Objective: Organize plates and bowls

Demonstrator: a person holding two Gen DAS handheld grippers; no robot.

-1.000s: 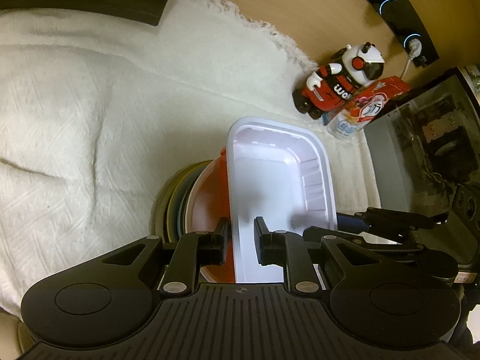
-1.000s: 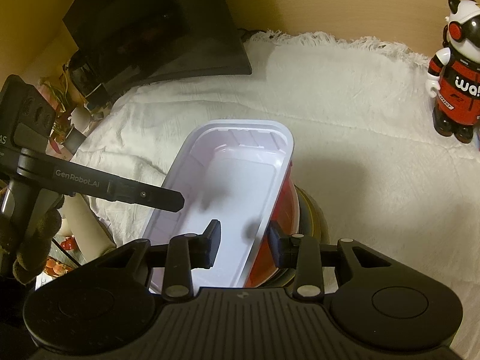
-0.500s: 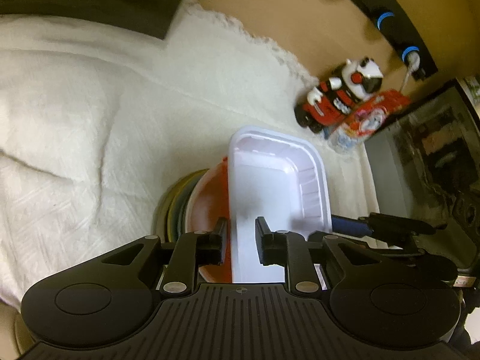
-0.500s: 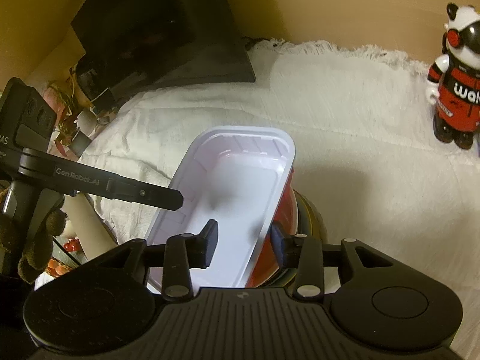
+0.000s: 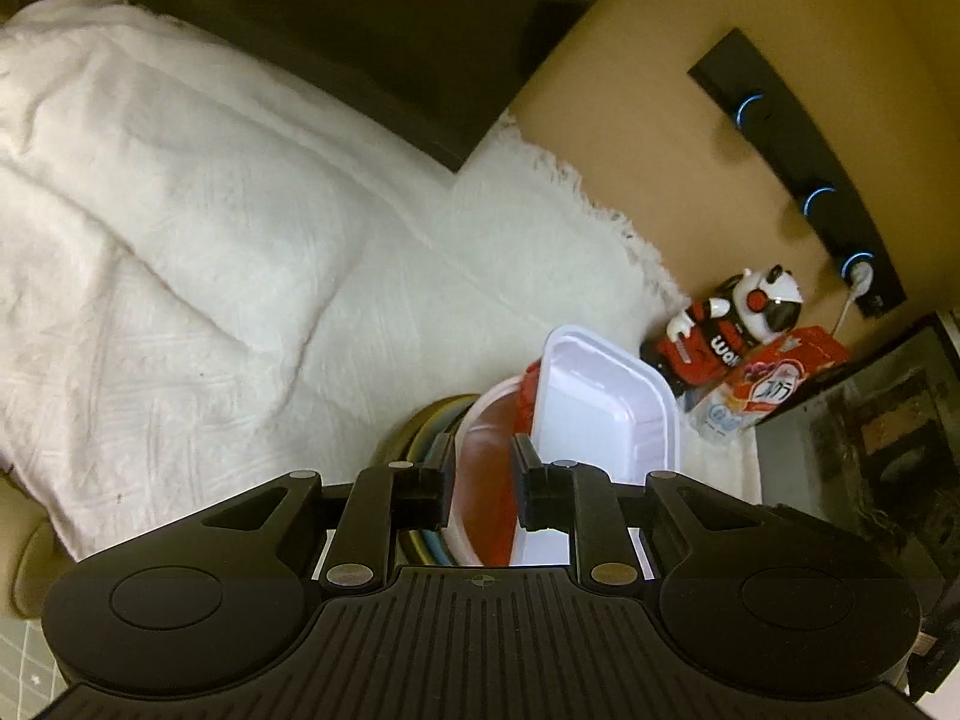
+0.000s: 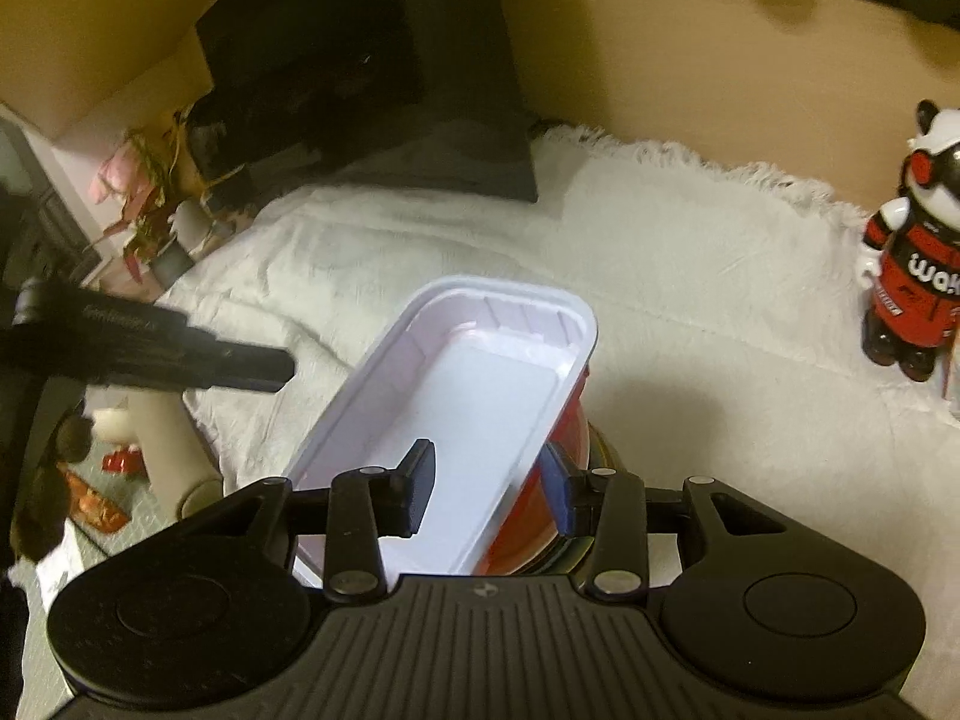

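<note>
One white tray (image 6: pixel 480 384) — lengthwise, tilted.

white tray (image 6: pixel 480 384), red bowl (image 5: pixel 489 480), cream cloth (image 5: pixel 210 252)

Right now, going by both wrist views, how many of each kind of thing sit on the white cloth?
White tray: 1
Red bowl: 1
Plates stacked under the bowl: at least 2, going by the olive and blue rims; the rest are hidden
Panda figure: 1
Printed packet: 1
Total: at least 6
</note>
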